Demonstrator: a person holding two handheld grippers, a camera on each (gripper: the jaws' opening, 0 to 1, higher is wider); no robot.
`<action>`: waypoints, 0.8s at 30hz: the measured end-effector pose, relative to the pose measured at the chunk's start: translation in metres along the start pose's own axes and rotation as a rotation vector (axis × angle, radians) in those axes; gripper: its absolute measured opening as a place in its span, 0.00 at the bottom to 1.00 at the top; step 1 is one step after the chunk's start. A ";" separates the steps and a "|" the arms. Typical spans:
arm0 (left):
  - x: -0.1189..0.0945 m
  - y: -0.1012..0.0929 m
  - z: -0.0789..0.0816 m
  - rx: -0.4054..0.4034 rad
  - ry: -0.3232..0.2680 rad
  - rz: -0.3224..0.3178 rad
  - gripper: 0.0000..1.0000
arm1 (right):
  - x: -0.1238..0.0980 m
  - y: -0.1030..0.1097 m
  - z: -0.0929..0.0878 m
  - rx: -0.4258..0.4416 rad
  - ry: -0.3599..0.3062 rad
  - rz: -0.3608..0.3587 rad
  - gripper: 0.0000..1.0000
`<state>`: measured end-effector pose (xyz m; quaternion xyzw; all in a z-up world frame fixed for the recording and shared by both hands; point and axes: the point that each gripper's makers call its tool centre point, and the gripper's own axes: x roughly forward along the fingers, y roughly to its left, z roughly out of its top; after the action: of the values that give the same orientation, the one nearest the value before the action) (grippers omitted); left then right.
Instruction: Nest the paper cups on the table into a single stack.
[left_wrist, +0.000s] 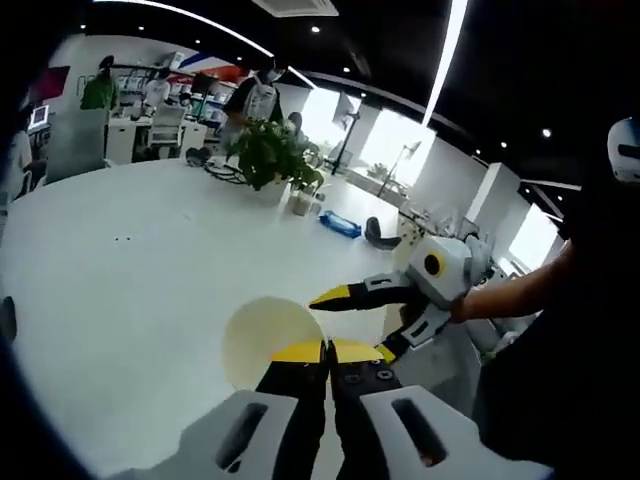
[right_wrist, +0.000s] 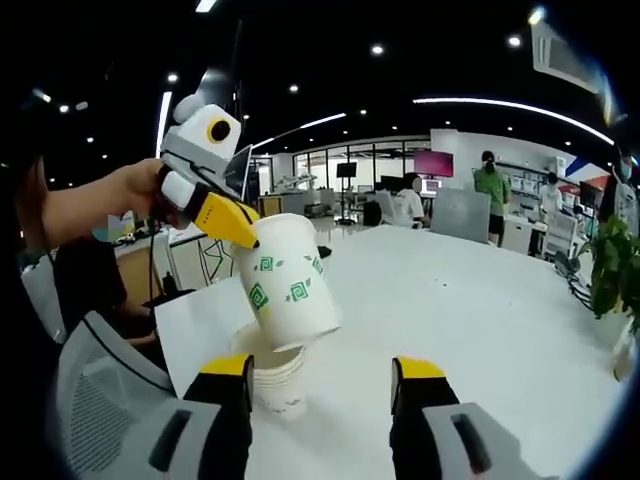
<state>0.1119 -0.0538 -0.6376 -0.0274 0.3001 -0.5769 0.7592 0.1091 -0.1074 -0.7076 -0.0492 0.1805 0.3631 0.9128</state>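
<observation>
Gripping a paper cup (right_wrist: 288, 297) by its rim, the left gripper (right_wrist: 240, 228) hung up and to the left of the right gripper's (right_wrist: 320, 385) own jaws in the right gripper view. That cup was white with green marks, tilted, its base pointing down toward a stack (right_wrist: 276, 380) of white cups that stood on the table (right_wrist: 480, 300) just ahead of the right gripper's left jaw. The cup's lower end sat at the mouth of the stack; whether it had gone in at all could not be told. The right gripper's jaws stood well apart, with nothing between them, and the stack lay just left of the gap.

In the left gripper view, the left gripper (left_wrist: 327, 350) had its yellow tips pressed together on the cup's rim (left_wrist: 270, 340), whose pale round mouth showed just beyond and left of the tips. The right gripper (left_wrist: 365, 320) came in from the right, its jaws spread, one above and one beside the left tips, held by a hand (left_wrist: 475, 300). Farther off past the cup, a potted plant (left_wrist: 272, 155) stood on the table (left_wrist: 130, 260), and people were near desks at the back.
</observation>
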 end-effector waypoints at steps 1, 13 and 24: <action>0.000 0.000 0.000 0.003 0.002 0.002 0.00 | -0.001 0.000 0.000 0.003 -0.002 0.001 0.58; -0.005 0.006 -0.018 0.116 0.098 0.072 0.00 | -0.005 -0.001 0.001 0.016 -0.010 -0.004 0.62; -0.001 0.004 -0.031 0.229 0.208 0.107 0.00 | -0.006 -0.002 0.001 0.014 -0.010 -0.008 0.62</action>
<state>0.1004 -0.0424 -0.6643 0.1352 0.3102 -0.5658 0.7519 0.1068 -0.1121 -0.7051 -0.0414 0.1782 0.3585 0.9154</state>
